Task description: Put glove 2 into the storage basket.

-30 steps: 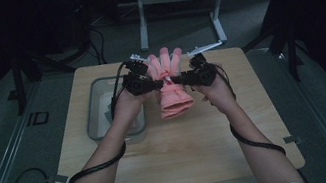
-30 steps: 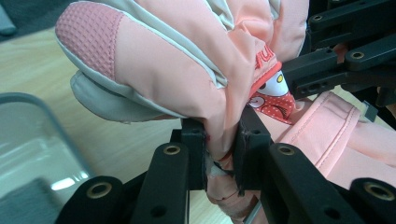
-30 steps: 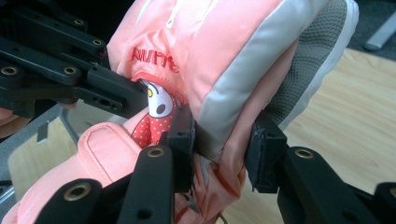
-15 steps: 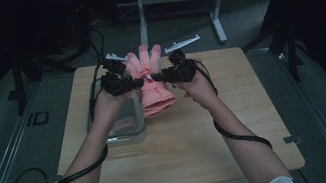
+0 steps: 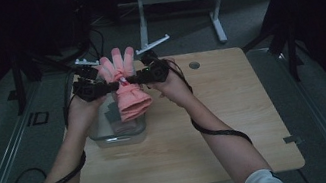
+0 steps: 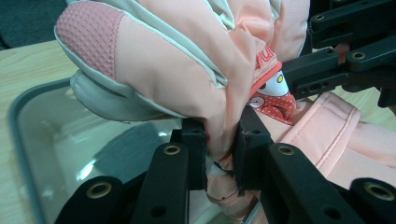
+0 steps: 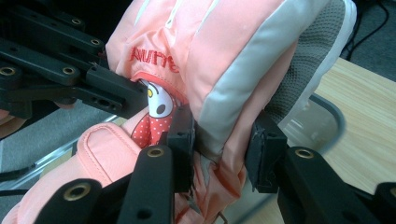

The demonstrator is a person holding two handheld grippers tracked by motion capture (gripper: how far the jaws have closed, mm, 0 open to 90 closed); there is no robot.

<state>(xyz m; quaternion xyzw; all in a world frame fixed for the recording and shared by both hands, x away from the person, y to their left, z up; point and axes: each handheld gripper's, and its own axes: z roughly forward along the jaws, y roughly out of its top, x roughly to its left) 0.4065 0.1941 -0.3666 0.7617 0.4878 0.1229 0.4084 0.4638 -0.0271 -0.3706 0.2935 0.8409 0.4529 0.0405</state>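
Both grippers, left gripper (image 6: 223, 156) and right gripper (image 7: 222, 156), clamp pink glove (image 5: 125, 85); container (image 5: 107, 132) partly hidden.

The high view looked forward and down from above the person's side of the table (image 5: 238, 124), far enough back to take in the whole tabletop, both forearms and the dark floor beyond. The left gripper view sat right behind its own black jaws, very close, facing across a pink glove (image 6: 187, 70) with the clear tray (image 6: 42, 140) below. The right gripper view rode just as close, facing the same glove (image 7: 224, 60) from the opposite side, table edge at its right. Both gripper views shared the glove and the tray, and each caught the other gripper's jaws. The high view showed that glove (image 5: 130, 97) small, mid-frame.
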